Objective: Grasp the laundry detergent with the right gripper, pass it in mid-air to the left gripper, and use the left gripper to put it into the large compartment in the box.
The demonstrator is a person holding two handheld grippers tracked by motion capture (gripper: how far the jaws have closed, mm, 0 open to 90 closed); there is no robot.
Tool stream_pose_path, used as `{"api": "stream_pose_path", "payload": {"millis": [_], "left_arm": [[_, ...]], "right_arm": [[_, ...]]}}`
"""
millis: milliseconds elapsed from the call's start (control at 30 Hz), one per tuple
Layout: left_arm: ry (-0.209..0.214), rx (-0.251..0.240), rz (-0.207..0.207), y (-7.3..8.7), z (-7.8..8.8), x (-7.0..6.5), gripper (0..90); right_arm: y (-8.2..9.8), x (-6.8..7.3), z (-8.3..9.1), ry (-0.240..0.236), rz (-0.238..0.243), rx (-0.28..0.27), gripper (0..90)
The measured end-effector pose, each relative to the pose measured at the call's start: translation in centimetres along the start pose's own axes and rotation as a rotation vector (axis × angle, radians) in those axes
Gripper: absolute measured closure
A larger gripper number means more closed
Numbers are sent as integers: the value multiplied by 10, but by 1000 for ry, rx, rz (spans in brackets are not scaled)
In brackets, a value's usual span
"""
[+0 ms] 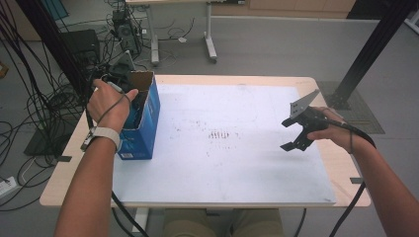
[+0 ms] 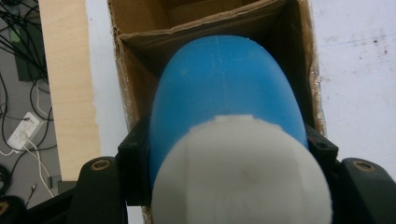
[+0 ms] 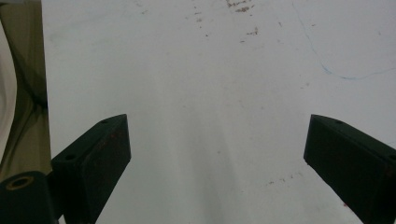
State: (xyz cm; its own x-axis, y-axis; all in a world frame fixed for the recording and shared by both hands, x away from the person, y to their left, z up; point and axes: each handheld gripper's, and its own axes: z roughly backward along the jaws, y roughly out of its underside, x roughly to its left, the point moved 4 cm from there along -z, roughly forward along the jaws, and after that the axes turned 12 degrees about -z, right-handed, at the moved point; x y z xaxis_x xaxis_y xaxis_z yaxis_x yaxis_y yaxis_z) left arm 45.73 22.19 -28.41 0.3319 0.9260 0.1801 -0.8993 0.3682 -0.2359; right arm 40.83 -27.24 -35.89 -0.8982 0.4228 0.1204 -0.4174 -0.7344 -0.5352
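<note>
The box (image 1: 143, 123) stands at the table's (image 1: 257, 187) left edge. A bottle (image 2: 224, 102) hangs in its open top, between the left gripper's (image 2: 224, 154) jaws. The right gripper (image 1: 291, 133) hovers over the table's right side, well apart.

Blue bottle (image 2: 224, 88) with white cap (image 2: 243, 172) showing in the left gripper view, sitting between black jaws over a box (image 1: 146, 118) that is showing brown cardboard inside and blue outside, with a white label patch toward 6 o'clock. White mat (image 1: 237, 163) carrying dark speckles at its middle and a thin blue pen line toward 2 o'clock in the right gripper view, lying on a pale wood table (image 1: 341, 163). Right gripper (image 1: 291, 134) showing black with a grey plate; wristband (image 1: 101, 133) showing white, floor (image 1: 276, 44) grey.
</note>
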Motion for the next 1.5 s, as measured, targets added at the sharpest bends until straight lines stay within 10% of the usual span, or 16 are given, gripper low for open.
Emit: {"api": "stream_pose_path", "payload": {"millis": [667,1500], "left_arm": [[13,31,-20,7,-31,-5,374],[13,27,-13,9,-31,-4,371]], "right_arm": [[6,0,-3,-2,-21,7,74],[7,1,-1,6,-20,6,74]]}}
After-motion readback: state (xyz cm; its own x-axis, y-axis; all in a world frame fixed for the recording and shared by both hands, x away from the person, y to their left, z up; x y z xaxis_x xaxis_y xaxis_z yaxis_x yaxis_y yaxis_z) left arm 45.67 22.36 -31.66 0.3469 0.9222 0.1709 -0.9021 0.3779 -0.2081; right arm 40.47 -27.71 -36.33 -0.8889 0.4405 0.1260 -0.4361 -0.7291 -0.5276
